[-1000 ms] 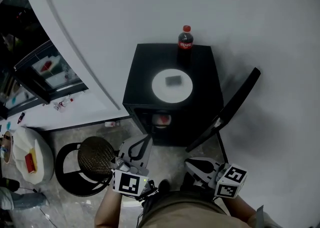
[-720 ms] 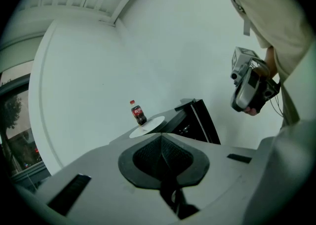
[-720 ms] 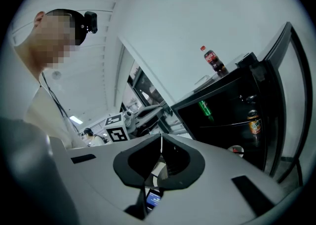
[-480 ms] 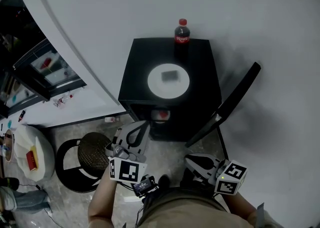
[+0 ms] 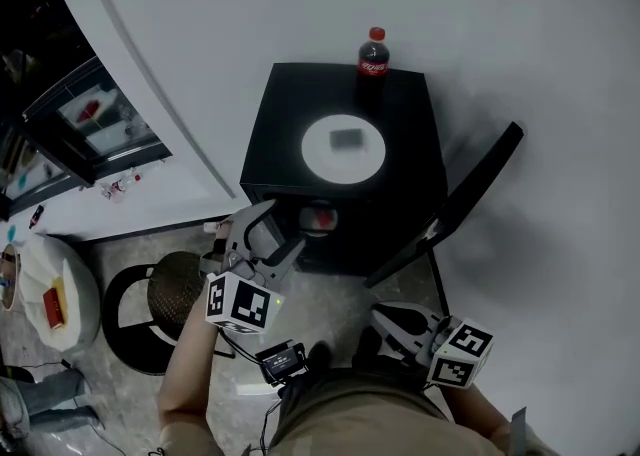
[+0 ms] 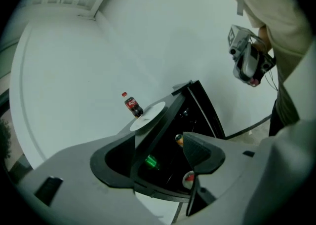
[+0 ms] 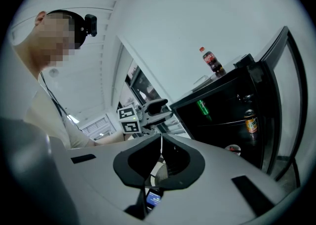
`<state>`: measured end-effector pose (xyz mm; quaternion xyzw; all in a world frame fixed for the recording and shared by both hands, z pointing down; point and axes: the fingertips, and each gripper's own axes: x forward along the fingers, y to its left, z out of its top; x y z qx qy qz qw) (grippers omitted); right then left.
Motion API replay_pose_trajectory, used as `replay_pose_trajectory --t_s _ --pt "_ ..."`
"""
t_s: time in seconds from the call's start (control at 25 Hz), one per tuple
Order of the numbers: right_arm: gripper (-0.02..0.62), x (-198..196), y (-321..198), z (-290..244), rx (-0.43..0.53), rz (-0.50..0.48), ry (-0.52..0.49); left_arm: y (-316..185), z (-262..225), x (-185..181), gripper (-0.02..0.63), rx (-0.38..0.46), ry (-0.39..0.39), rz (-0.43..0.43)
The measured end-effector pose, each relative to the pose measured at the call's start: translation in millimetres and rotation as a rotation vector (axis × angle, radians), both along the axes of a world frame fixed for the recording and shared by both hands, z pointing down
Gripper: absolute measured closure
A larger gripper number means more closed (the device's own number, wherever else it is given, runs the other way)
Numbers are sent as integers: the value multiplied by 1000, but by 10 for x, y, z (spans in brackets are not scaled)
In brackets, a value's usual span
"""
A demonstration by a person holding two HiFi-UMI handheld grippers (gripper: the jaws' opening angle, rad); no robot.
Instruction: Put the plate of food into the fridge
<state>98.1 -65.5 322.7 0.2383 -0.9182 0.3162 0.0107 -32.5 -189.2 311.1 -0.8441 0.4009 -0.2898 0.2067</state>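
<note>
Upper centre of the head view: the plate of food [image 5: 343,148] sits on top of the black mini fridge [image 5: 285,124], near a cola bottle [image 5: 373,52]. Lower centre, the left gripper [image 5: 272,231] is opening its jaws wide, with nothing between them. Lower right, the right gripper [image 5: 384,317] is closed and empty.

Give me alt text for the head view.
A white plate of food sits atop an open black fridge, a cola bottle behind it. The left gripper, jaws opening and empty, points toward the fridge; the right gripper is shut, lower down.
</note>
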Motion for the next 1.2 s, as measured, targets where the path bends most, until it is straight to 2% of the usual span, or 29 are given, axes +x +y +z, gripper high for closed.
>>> replay_pose_trajectory --t_s 0.16,0.44,0.6,0.88,1.2 --pt "574 -17 19 15 -2 -1 12 -107 73 85 313 36 -145 42" --pt "574 -42 35 35 -9 6 17 -296 108 424 311 124 -326 116" --pt "574 -7 25 45 -10 14 16 -447 77 575 312 181 -405 116" --pt "574 114 3 135 -24 31 22 -706 184 711 313 224 -580 84" --pt "574 155 -46 167 -31 23 22 -845 414 724 316 199 -662 59"
